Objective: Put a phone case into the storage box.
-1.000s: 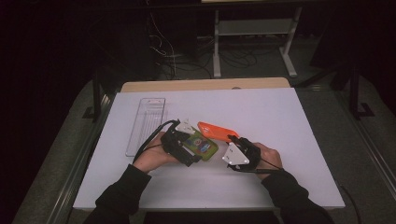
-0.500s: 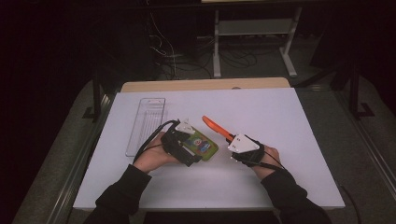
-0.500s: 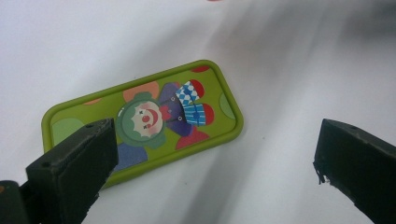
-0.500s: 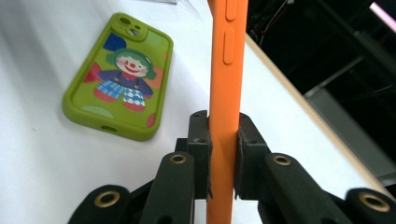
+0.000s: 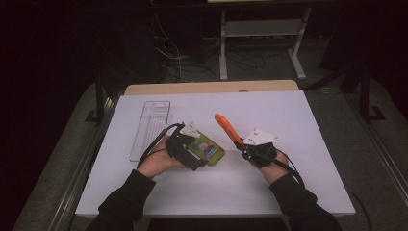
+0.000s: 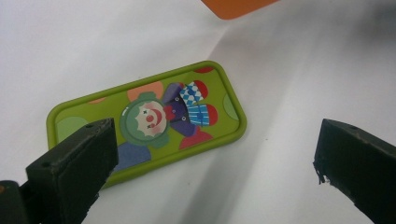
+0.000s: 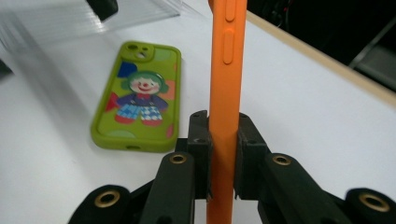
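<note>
One slim orange phone case (image 7: 227,84), side buttons showing, stands edge-on, clamped.

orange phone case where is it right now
The orange phone case is clamped edge-on in the right gripper, lifted off the white table right of centre, just right of the green clown case lying flat.

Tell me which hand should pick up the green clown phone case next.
Left. The left gripper hovers right over the green clown case, which lies flat on the table between its open fingers. The right gripper is busy, shut on the orange case.
</note>
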{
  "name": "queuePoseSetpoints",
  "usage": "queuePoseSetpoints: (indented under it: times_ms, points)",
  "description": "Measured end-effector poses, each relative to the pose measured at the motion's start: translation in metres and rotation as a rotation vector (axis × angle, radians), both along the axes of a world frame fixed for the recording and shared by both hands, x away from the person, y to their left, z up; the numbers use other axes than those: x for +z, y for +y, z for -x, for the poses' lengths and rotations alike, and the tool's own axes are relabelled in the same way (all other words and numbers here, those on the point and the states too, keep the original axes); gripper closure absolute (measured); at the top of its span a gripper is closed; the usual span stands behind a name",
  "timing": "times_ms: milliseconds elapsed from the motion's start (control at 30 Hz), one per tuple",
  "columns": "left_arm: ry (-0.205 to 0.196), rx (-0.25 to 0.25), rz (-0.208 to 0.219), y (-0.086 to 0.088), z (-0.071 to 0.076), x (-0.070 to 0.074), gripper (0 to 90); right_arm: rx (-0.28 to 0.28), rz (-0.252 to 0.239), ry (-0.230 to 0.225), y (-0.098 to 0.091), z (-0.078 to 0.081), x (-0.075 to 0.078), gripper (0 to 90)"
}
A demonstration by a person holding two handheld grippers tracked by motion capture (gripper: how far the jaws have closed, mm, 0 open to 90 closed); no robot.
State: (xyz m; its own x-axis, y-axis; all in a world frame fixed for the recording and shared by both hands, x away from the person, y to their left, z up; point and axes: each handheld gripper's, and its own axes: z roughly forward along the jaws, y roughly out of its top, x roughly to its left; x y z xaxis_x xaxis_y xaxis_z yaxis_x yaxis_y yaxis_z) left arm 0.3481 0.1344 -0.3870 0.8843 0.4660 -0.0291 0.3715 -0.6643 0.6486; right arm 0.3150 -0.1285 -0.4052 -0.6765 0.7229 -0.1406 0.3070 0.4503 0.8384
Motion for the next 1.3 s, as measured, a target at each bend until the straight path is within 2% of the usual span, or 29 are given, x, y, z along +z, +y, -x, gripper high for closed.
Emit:
queuePoseSetpoints:
  times_ms: [67,100,133,167,200,233,267,300,367,433,467,500,600,633,700,767,800,867,1133,1300]
  points:
    - [-0.004,-0.013,-0.018,0.002,-0.001,0.001,0.0,-0.002,-0.058,0.046,-0.006,-0.004,-0.001,78.2]
    - [-0.004,-0.013,-0.018,0.002,-0.001,0.001,0.0,-0.002,-0.058,0.046,-0.006,-0.004,-0.001,78.2]
    - [0.001,-0.010,-0.018,0.002,-0.002,0.002,0.0,-0.013,-0.114,0.090,-0.007,-0.005,-0.001,78.3]
    - [0.001,-0.010,-0.018,0.002,-0.002,0.002,0.0,-0.013,-0.114,0.090,-0.007,-0.005,-0.001,78.3]
    - [0.003,-0.003,-0.012,0.003,-0.002,0.002,0.0,-0.021,-0.158,0.120,-0.010,-0.007,-0.002,78.3]
    - [0.003,-0.003,-0.012,0.003,-0.002,0.002,0.0,-0.021,-0.158,0.120,-0.010,-0.007,-0.002,78.3]
    - [0.001,-0.002,-0.011,0.003,-0.002,0.002,0.0,-0.026,-0.191,0.136,-0.012,-0.008,-0.002,78.3]
    - [0.000,0.008,-0.001,0.004,-0.003,0.002,0.0,-0.026,-0.200,0.142,-0.013,-0.008,-0.002,78.3]
    - [-0.003,0.020,0.009,0.005,-0.004,0.004,0.0,-0.030,-0.206,0.144,-0.013,-0.009,-0.003,78.3]
    - [0.001,0.035,0.043,0.006,-0.005,0.005,0.0,-0.033,-0.204,0.147,-0.013,-0.009,-0.003,78.3]
    - [0.001,0.035,0.043,0.006,-0.005,0.005,0.0,-0.033,-0.204,0.147,-0.013,-0.009,-0.003,78.3]
    - [0.004,0.046,0.066,0.006,-0.006,0.008,0.0,-0.027,-0.200,0.143,-0.013,-0.009,-0.003,78.4]
    - [-0.006,0.050,0.092,0.007,-0.010,0.012,0.0,-0.025,-0.200,0.138,-0.011,-0.008,-0.003,78.4]
    - [-0.005,0.057,0.106,0.007,-0.011,0.013,0.0,-0.033,-0.200,0.151,-0.010,-0.007,-0.002,78.4]
    - [0.000,0.062,0.114,0.007,-0.012,0.014,0.0,-0.028,-0.196,0.147,-0.010,-0.007,-0.003,78.4]
    - [0.006,0.084,0.168,0.004,-0.014,0.016,0.0,-0.020,-0.198,0.147,-0.007,-0.006,-0.002,78.4]
    - [0.006,0.084,0.168,0.004,-0.014,0.016,0.0,-0.020,-0.198,0.147,-0.007,-0.006,-0.002,78.4]
    - [0.012,0.083,0.203,0.001,-0.019,0.020,0.0,-0.012,-0.203,0.145,-0.005,-0.005,-0.002,78.5]
    - [0.011,0.082,0.264,-0.010,-0.029,0.029,0.0,0.010,-0.213,0.138,0.001,-0.001,0.000,78.5]
    - [0.017,0.079,0.284,-0.017,-0.033,0.029,0.0,0.023,-0.223,0.135,0.004,0.001,0.002,78.5]
